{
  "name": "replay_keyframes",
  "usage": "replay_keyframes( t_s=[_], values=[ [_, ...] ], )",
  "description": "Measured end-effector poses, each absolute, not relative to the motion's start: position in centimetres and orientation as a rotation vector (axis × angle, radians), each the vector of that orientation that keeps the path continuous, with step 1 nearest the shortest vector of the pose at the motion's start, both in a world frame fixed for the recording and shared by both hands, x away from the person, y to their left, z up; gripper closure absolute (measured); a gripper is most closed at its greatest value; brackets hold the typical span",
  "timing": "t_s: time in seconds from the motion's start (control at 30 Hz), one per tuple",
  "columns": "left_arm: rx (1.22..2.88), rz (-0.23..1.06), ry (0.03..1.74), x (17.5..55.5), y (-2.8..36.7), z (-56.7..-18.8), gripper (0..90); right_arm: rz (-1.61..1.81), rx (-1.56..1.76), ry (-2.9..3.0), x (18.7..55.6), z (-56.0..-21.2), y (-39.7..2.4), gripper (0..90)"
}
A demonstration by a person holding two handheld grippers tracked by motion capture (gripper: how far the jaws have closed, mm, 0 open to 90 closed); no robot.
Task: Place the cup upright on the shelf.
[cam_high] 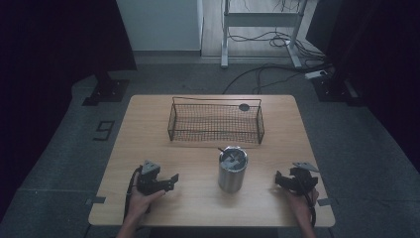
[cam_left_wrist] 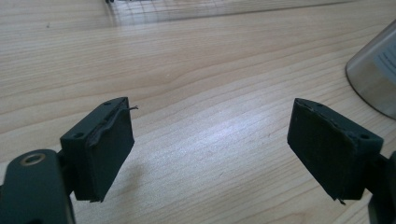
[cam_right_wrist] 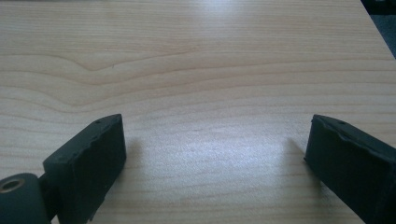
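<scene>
Nothing held in the left gripper (cam_high: 171, 181): jaws spread wide, with bare grain of the pale wooden bench (cam_high: 148, 129) between the pads. Same for the right gripper (cam_high: 278, 179): jaws standing well apart, gripping nothing, low over bare wood. Between the two pairs of jaws, well apart from both, a brushed-steel cylindrical cup (cam_high: 233, 171), upright, nearer the person's edge than the middle of the bench. On its top, a dark lid or insert with a small stalk poking up; too small and dim to make out further. In the left gripper view (cam_left_wrist: 210, 144), ahead of the jaws and off to their right, the steel cup (cam_left_wrist: 376, 77) cut off by the picture's edge, showing a curved wall and part of a pale label, unreadable. Farther ahead of those jaws, at the very top edge, a strip of the dark wire-mesh basket (cam_left_wrist: 187, 9), cropped and blurred. From the high view, beyond the cup and beyond both pairs of jaws, the whole rectangular wire basket (cam_high: 215, 124), with a small dark round thing (cam_high: 244, 106) at its far rim; impossible to tell what. In the right gripper view (cam_right_wrist: 215, 158), plain wood ahead of the jaws, and the bench corner at the top right.
</scene>
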State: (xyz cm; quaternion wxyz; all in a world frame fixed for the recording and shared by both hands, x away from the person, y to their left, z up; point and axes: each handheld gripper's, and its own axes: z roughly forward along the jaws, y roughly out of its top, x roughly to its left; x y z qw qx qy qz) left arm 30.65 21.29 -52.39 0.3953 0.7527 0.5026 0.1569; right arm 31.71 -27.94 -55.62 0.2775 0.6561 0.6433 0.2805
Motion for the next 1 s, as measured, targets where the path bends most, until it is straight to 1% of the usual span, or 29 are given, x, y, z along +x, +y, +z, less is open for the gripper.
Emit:
replay_keyframes(
  t_s=[0.33,1.0],
  values=[
    [1.941,0.385,1.286,30.8,20.93,-52.98,14.6,0.752,1.759,1.731,31.69,-55.61,-27.99,4.7],
    [1.939,0.388,1.29,30.74,20.91,-53.0,14.6,0.757,1.751,1.748,31.72,-55.63,-28.02,3.3]
  ],
)
